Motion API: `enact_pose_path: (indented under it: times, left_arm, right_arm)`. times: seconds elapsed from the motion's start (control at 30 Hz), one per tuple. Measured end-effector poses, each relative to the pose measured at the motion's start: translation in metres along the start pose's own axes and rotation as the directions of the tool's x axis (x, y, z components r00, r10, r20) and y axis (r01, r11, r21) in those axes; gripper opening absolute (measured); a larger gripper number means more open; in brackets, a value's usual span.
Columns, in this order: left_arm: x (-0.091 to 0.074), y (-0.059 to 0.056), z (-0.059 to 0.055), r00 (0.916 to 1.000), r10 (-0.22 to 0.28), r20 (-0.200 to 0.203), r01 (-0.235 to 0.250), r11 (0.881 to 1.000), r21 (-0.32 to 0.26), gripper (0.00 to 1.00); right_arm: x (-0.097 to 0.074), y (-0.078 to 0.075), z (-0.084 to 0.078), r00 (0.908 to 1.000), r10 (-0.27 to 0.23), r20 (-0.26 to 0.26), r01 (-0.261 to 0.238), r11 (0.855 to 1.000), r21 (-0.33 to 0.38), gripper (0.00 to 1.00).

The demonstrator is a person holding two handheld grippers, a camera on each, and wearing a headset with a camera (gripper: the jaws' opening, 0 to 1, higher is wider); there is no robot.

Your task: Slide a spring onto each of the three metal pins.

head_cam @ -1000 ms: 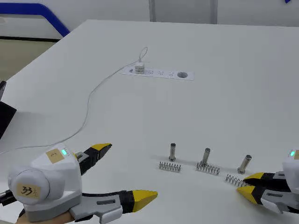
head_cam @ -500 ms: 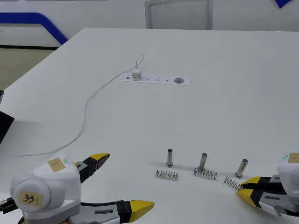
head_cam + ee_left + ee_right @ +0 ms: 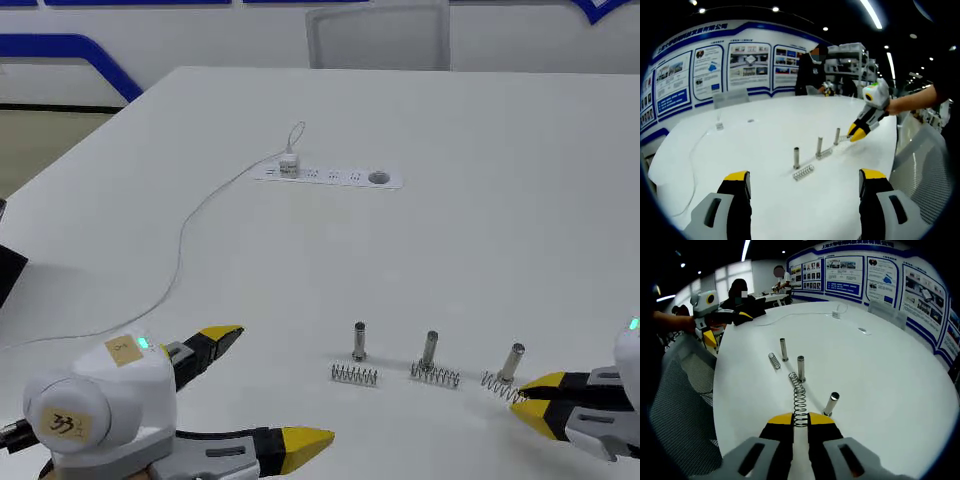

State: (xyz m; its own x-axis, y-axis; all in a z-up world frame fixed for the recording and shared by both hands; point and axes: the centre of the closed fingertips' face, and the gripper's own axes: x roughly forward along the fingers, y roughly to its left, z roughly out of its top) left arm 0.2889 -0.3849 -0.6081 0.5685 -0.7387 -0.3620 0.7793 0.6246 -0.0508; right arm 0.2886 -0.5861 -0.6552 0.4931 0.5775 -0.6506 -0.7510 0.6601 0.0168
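In the head view the whole picture has slid downwards over the last second. That is my headset tilting, not the work moving. The three short silvery metal pins, left pin (image 3: 359,340), middle pin (image 3: 430,348) and right pin (image 3: 515,360), stand in a row on the white tabletop (image 3: 470,220) just as before. A small steel coil spring lies on the near side of each: left spring (image 3: 354,375), middle spring (image 3: 435,377), right spring (image 3: 498,383). The right gripper (image 3: 530,400) keeps the same spot at the near right, its yellow tips at the end of the right spring. I take it the first pick-up is only just in hand, with no spring on a pin yet. The left gripper (image 3: 268,388) waits at the near left, well apart from the row. In the left gripper view its jaws rise far apart and grasp nothing. Beyond them a hand (image 3: 894,106) in a dark sleeve brings the right gripper in from the right, nose tipped down at the table. In the right gripper view the yellow tips are pinched on the near end of the right spring, which lies flat and runs away towards the middle pin. The right pin stands just to its right, and whether they touch I cannot tell.
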Motion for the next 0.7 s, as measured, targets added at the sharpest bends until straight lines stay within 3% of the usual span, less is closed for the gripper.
enact_pose_path:
  times: [0.07,0.1,0.17,0.27,0.43,0.7]
  left_arm:
    - [0.003,-0.005,0.007,0.9998,-0.022,0.003,0.022,0.999,0.036,0.89]
    - [0.004,-0.008,0.017,0.9991,-0.031,0.031,0.028,0.997,0.073,0.86]
    - [0.006,-0.013,0.029,0.9967,-0.052,0.062,0.046,0.996,0.081,0.78]
    - [0.014,-0.025,0.045,0.9926,-0.094,0.077,0.086,0.991,0.105,0.79]
    - [0.030,-0.046,0.059,0.9814,-0.178,0.073,0.164,0.973,0.159,0.76]
    - [0.053,-0.077,0.066,0.9574,-0.286,0.040,0.271,0.939,0.212,0.66]
  right_arm:
    - [-0.005,0.005,0.012,0.9998,0.013,0.014,-0.012,0.999,-0.033,0.10]
    - [-0.008,0.010,0.020,0.9993,0.029,0.022,-0.027,0.997,-0.077,0.10]
    - [-0.012,0.018,0.029,0.9984,0.047,0.033,-0.043,0.993,-0.106,0.10]
    - [-0.019,0.027,0.040,0.9973,0.068,0.026,-0.063,0.981,-0.184,0.10]
    - [-0.025,0.034,0.047,0.9962,0.085,0.018,-0.078,0.968,-0.238,0.10]
    - [-0.034,0.047,0.053,0.9931,0.116,0.014,-0.108,0.954,-0.281,0.10]
